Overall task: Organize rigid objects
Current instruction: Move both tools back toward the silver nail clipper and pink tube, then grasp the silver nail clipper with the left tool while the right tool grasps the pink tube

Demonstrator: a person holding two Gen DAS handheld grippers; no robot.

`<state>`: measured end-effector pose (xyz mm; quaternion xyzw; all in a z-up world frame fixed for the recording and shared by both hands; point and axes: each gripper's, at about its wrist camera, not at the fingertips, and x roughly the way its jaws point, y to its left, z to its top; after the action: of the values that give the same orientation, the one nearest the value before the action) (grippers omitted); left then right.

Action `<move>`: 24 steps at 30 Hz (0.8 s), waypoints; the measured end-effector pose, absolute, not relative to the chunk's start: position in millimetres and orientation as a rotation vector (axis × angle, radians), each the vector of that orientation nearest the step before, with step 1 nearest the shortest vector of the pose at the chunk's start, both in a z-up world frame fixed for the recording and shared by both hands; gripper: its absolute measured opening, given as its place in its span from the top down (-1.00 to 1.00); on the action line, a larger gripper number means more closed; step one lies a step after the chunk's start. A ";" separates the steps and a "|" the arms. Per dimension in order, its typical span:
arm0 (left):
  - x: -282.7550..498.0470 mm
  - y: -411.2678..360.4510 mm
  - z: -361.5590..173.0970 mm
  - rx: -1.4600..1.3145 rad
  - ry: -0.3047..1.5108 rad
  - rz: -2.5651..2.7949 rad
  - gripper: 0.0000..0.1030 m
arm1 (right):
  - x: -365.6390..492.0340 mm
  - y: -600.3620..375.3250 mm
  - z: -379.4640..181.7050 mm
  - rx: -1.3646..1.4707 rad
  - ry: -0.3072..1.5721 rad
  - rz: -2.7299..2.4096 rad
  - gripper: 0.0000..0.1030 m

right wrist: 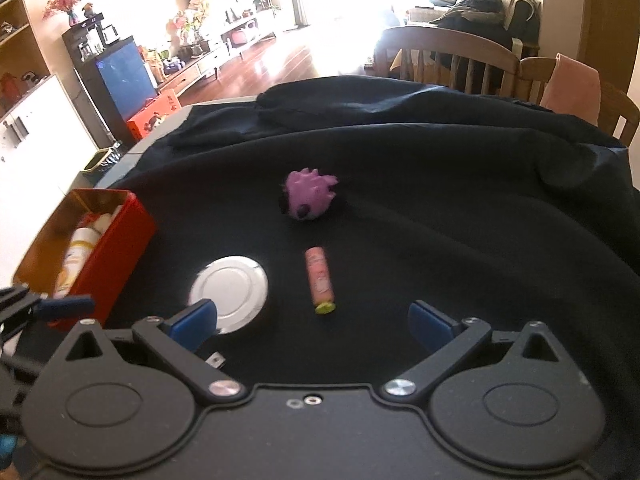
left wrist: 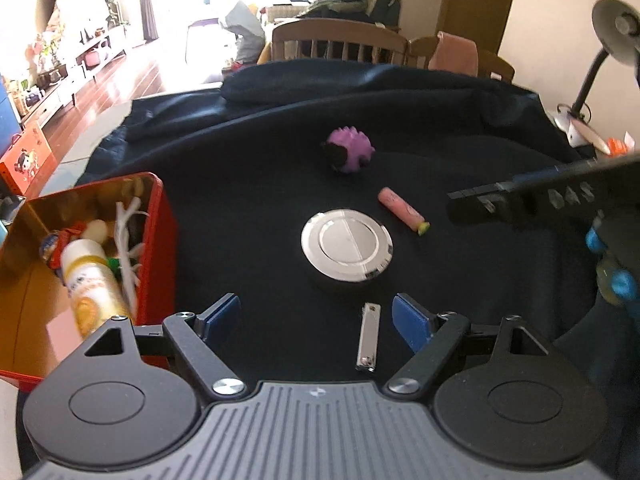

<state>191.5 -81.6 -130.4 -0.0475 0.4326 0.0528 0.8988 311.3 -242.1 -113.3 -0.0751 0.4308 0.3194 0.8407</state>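
On the black cloth lie a round silver tin (left wrist: 347, 245) (right wrist: 229, 289), a pink tube (left wrist: 403, 210) (right wrist: 319, 280), a spiky purple toy (left wrist: 349, 154) (right wrist: 307, 196) and a metal nail clipper (left wrist: 369, 336), of which only a corner (right wrist: 217, 359) shows in the right wrist view. A red box (left wrist: 154, 248) (right wrist: 108, 256) at the left holds a white bottle (left wrist: 94, 280) and other small items. My left gripper (left wrist: 316, 322) is open, empty, with the clipper near its right finger. My right gripper (right wrist: 314, 326) is open just short of the pink tube, nothing between its fingers.
The black cloth (right wrist: 440, 208) lies in folds at the back of the table. Wooden chairs (left wrist: 338, 42) stand behind it. A desk lamp (left wrist: 592, 80) stands at the right edge. The other gripper (left wrist: 540, 196) reaches in from the right in the left wrist view.
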 end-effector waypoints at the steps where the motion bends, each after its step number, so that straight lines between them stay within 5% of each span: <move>1: 192.2 -84.7 -133.0 -0.093 0.896 0.102 -0.62 | 314.3 -241.0 -115.2 -0.165 0.909 0.675 -0.95; 9: 195.0 -102.4 -153.1 -0.077 0.912 0.070 -0.62 | 337.9 -230.8 -136.2 -0.218 0.938 0.688 -0.79; 21: 199.3 -107.7 -175.2 -0.065 0.967 0.078 -0.59 | 349.8 -216.8 -158.2 -0.319 0.963 0.728 -0.30; 24: 199.4 -109.5 -177.2 -0.059 0.977 0.072 -0.28 | 350.5 -211.2 -160.4 -0.327 0.966 0.744 -0.04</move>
<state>199.4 -109.5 -177.2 -0.0282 0.4690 0.0344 0.8821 350.5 -211.2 -160.4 -0.1530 0.4517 0.3477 0.8072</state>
